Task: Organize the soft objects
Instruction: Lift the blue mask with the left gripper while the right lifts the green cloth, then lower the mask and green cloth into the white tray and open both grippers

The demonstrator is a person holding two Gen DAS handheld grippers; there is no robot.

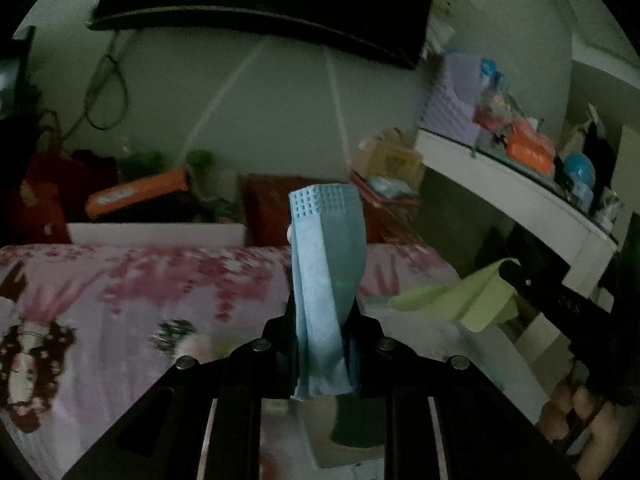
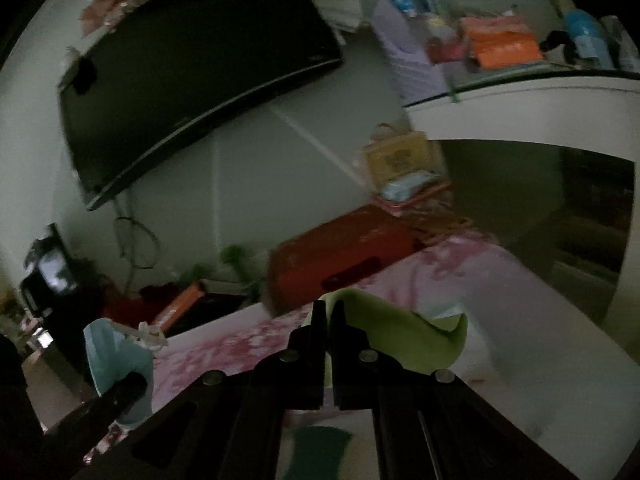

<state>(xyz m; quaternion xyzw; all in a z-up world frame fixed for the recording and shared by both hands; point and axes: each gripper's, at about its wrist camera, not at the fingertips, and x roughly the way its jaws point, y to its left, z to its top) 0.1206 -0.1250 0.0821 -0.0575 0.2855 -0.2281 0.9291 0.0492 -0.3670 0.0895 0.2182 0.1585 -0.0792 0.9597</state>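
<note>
My left gripper (image 1: 322, 312) is shut on a light blue cloth (image 1: 326, 272) that stands up between its fingers above the pink patterned bed (image 1: 140, 288). My right gripper (image 2: 329, 308) is shut on a light green cloth (image 2: 404, 340) and holds it over the bed (image 2: 460, 264). The green cloth also shows in the left wrist view (image 1: 460, 300), at the right, with the right gripper (image 1: 508, 270) on it. The blue cloth shows at the lower left of the right wrist view (image 2: 116, 352). A dark green cloth (image 2: 320, 452) lies below the right gripper.
A dark TV (image 2: 192, 76) hangs on the wall. A red box (image 2: 344, 256) and an orange box (image 1: 136, 192) stand beyond the bed. A white desk (image 1: 512, 192) with clutter is at the right.
</note>
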